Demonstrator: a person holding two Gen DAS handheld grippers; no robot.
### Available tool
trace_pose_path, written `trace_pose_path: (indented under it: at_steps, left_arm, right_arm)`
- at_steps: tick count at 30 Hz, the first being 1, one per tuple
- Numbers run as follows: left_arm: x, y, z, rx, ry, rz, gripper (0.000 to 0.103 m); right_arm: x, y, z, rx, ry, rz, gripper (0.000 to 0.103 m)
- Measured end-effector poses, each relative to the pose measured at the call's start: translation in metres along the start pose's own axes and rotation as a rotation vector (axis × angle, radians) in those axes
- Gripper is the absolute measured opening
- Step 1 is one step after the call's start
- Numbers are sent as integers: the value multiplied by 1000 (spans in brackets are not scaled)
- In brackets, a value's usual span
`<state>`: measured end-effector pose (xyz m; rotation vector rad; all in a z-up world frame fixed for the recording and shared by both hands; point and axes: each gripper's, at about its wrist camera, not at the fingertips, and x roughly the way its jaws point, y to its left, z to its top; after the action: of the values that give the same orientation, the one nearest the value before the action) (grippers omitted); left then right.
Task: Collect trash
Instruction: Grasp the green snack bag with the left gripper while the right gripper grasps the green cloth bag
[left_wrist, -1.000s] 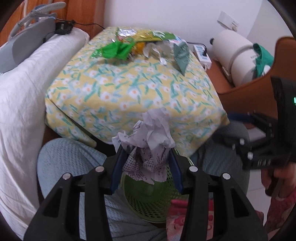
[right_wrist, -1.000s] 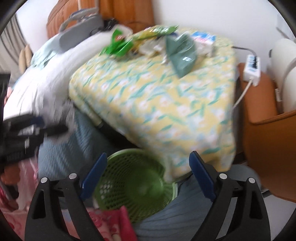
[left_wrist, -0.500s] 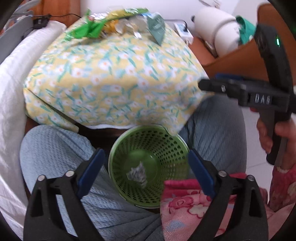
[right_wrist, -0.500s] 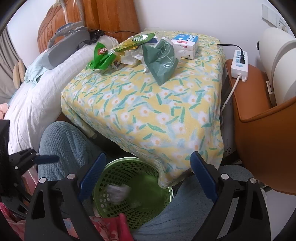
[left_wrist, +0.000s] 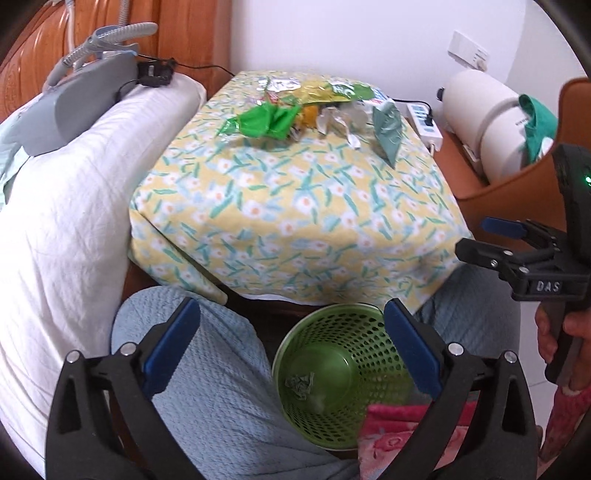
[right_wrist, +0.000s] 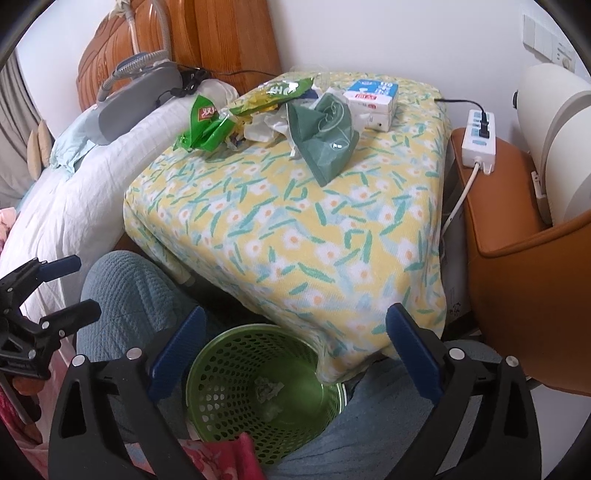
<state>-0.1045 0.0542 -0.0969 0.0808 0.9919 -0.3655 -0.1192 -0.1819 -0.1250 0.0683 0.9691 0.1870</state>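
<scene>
The left gripper (left_wrist: 291, 326) hangs over the green basket (left_wrist: 332, 373), and its jaws have just been opening; they stand wide apart with nothing between them. Down in the bottom of the basket lies the crumpled paper ball (left_wrist: 300, 384), resting free on the floor of the bin. The basket itself sits wedged between the person's knees (left_wrist: 207, 369), just under the near edge of the table.

Over on the other side, the right gripper (right_wrist: 295, 328) is also spread wide, its jaws having just opened a little further, nothing caught between the blue pads (right_wrist: 410, 350). From its own view the paper ball (right_wrist: 268, 389) shows again inside the basket (right_wrist: 236, 387), and the left gripper (right_wrist: 55, 288) appears at the left edge, held away from the bin.

Now the table: it wears a yellow flowered cloth (right_wrist: 295, 229), and the rest of the trash is heaped along its far edge. There is a bright green snack bag (right_wrist: 203, 125) toward the far left corner, a yellow-green wrapper (right_wrist: 273, 94) behind it, crumpled white paper (right_wrist: 266, 127) in the middle, a dark green packet (right_wrist: 323, 140) leaning forward, and a blue and white carton (right_wrist: 373, 99) toward the far right corner. The near half of the cloth is bare.
</scene>
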Motion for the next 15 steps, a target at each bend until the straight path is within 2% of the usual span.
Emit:
trace_pose_path:
  at_steps: [8, 12, 15]
  left_arm:
    - [3, 8, 14, -34, -26, 32, 95]
    - [6, 9, 37, -31, -73, 58, 95]
    - [10, 13, 56, -55, -100, 49, 95]
  right_arm:
    - [0, -1, 19, -4, -31, -11, 98]
    - [2, -2, 40, -11, -70, -24, 98]
    - [11, -5, 65, -8, -98, -48, 98]
